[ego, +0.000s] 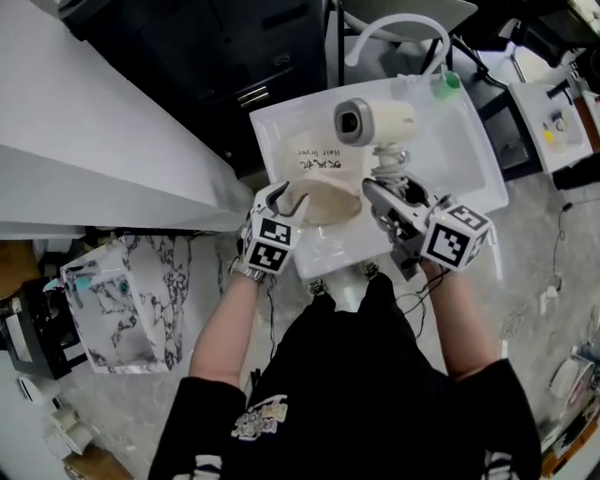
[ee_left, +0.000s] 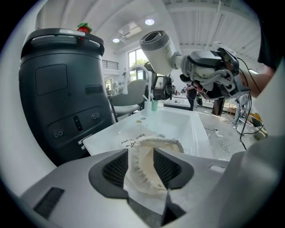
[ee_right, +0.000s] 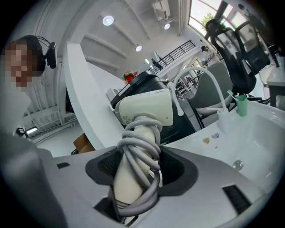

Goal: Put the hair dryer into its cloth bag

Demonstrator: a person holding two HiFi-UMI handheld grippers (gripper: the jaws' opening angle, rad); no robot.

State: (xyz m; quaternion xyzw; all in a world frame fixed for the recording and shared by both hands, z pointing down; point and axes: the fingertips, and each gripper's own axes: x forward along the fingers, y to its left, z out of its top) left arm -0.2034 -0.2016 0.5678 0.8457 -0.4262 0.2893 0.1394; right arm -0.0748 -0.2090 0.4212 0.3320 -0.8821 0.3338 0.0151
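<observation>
A cream hair dryer is held up by its handle, its grey cord wound round the handle. My right gripper is shut on that handle and cord. The cream cloth bag lies on the white sink top, its mouth open toward me. My left gripper is shut on the bag's gathered rim and holds the opening up. The dryer hangs above and just right of the bag's mouth.
A white sink basin with a curved faucet and a green cup lies behind. A dark bin stands at left, a white counter beside it. A marbled bag sits on the floor at left.
</observation>
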